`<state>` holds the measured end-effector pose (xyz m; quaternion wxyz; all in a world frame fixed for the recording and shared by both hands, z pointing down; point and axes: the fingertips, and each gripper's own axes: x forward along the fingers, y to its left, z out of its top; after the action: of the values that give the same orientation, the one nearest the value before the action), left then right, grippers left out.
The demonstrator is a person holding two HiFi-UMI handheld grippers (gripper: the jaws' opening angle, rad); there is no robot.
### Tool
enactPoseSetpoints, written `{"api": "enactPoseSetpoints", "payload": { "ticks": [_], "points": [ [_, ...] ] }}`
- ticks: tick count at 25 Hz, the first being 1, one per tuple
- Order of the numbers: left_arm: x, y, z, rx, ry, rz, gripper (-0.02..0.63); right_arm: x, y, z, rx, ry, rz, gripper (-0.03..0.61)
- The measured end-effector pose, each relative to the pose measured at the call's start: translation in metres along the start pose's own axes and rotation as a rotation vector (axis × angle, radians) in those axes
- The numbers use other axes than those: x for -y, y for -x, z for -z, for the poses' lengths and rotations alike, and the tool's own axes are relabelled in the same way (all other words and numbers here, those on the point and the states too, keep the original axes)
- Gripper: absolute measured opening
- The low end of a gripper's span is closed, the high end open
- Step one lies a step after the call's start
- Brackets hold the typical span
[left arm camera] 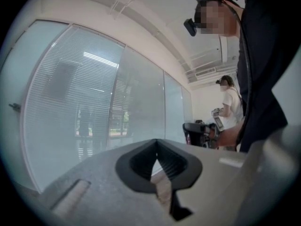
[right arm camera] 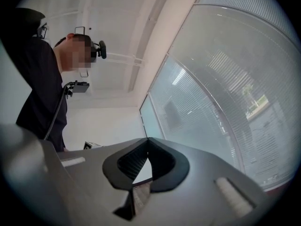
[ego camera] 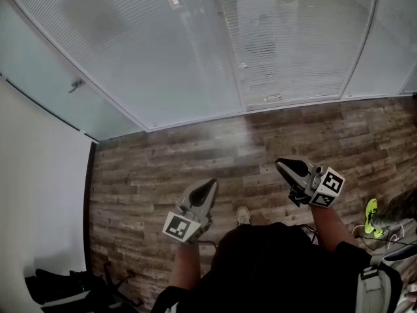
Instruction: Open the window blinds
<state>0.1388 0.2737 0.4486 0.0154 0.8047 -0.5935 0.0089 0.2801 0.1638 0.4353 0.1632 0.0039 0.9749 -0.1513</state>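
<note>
Wood-grain floor fills the lower head view. You carry the left gripper and right gripper low, well short of the window blinds across the top of the frame, so I judge no reach has begun.

In the left gripper view, the jaws meet on nothing. The blinds fill the left half, slats level and closed flat.

In the right gripper view, the jaws are likewise together and empty. The blinds sweep down the right side, their slats running along the wall.

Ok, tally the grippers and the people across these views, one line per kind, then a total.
Grippers: 2 (left gripper, right gripper)
People: 2 (person in black, person in white shirt)
Total: 4
</note>
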Motion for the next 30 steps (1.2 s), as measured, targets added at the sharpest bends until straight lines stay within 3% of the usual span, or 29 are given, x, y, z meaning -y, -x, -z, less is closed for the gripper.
{"api": "enactPoseSetpoints", "payload": {
  "ticks": [11,21,30],
  "points": [
    [-0.060,-0.028,-0.005,-0.009,-0.010,0.075,0.005,0.036,-0.042,-0.001,0.035,-0.013,0.052,0.006],
    [-0.111,-0.027,-0.001,0.009,-0.001,0.123,0.005,0.048,-0.092,0.016,0.008,0.019,0.079,0.006],
    [-0.142,-0.014,0.004,0.044,0.007,0.112,0.003,0.045,-0.116,0.022,-0.048,0.101,0.075,0.006]
  ]
}}
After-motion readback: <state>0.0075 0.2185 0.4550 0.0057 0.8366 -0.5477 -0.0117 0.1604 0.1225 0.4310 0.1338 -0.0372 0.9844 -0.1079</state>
